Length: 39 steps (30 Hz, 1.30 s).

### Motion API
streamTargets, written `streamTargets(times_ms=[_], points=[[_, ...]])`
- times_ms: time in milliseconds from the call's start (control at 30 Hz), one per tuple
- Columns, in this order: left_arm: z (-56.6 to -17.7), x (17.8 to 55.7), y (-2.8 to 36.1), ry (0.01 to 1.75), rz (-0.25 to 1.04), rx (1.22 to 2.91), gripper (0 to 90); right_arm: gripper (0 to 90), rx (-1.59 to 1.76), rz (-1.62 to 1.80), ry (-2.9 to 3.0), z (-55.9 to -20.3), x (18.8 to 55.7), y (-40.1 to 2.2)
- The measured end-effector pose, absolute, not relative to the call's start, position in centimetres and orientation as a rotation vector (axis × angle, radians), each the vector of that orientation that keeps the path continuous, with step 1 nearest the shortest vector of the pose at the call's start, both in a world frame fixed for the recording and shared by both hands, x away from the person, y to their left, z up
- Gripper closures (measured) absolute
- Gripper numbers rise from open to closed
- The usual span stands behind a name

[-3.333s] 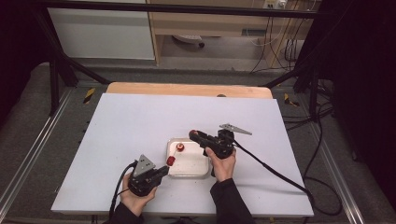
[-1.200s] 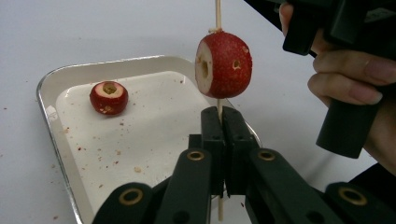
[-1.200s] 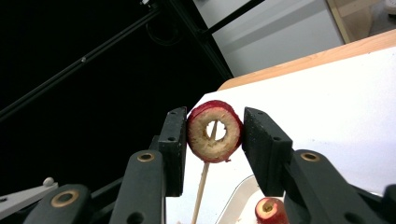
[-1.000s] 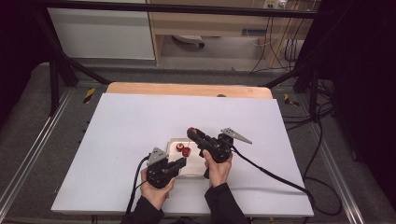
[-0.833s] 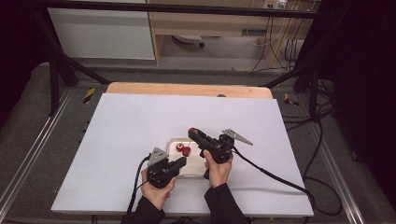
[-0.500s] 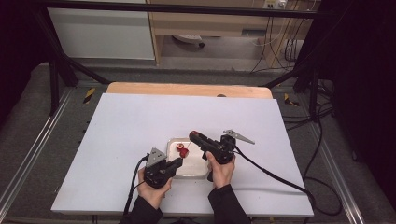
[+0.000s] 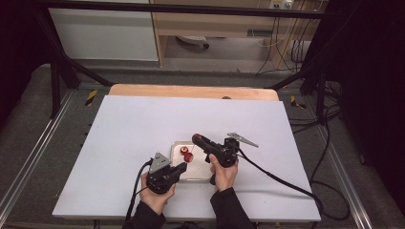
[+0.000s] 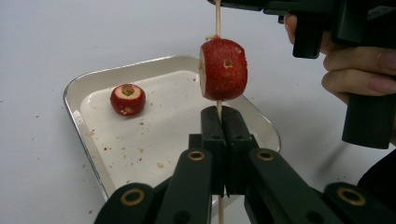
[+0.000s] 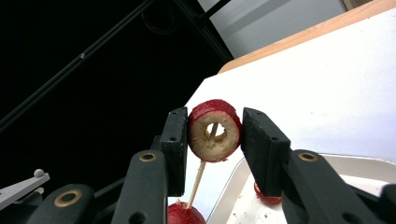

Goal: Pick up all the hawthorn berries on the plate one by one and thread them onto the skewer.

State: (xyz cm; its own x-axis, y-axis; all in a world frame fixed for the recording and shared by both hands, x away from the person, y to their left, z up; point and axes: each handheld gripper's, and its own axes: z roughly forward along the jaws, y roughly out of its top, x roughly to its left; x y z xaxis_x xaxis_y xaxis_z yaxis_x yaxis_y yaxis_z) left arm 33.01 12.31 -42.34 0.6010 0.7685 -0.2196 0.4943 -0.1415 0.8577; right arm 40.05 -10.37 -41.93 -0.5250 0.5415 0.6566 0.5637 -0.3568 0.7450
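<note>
My left gripper (image 8: 225, 121) is shut on a thin wooden skewer (image 8: 217, 18) that stands upright over a metal tray (image 8: 88, 144). One red cored fruit (image 8: 224, 69) is threaded on the skewer just above the jaws. My right gripper (image 9: 214, 128) is shut on a second red cored fruit (image 9: 201, 140), held above the first with the skewer's tip showing inside its hole. From the high view, the left gripper (image 7: 183, 168) and right gripper (image 7: 197, 139) meet over the tray (image 7: 203, 175). A third fruit (image 8: 127, 99) lies in the tray.
The tray sits near the front middle of a white table (image 7: 143, 119), with crumbs scattered in it and around it. A hand (image 8: 359, 70) holds the right gripper's handle close beside the skewer. Cables (image 7: 282, 179) trail off both grippers toward the front edge.
Since the earliest frame my left gripper has come right and brought the skewer with its fruit over the tray, under the right gripper. Over the last second both hands stay nearly still.
</note>
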Motion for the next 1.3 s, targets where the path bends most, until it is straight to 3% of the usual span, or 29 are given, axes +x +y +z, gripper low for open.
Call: streamTargets(times_ms=[600, 1300], points=[[-42.7, 32.9, 12.5, 1.043, 0.314, 1.827, 88.9, 62.7, -1.559, -2.078, -1.748, -42.4, 40.6, -10.2], [-42.3, 33.2, 11.5, 1.127, 0.259, 1.712, 88.7, 62.7, -1.501, -2.080, -1.786, -42.6, 39.3, -9.7]])
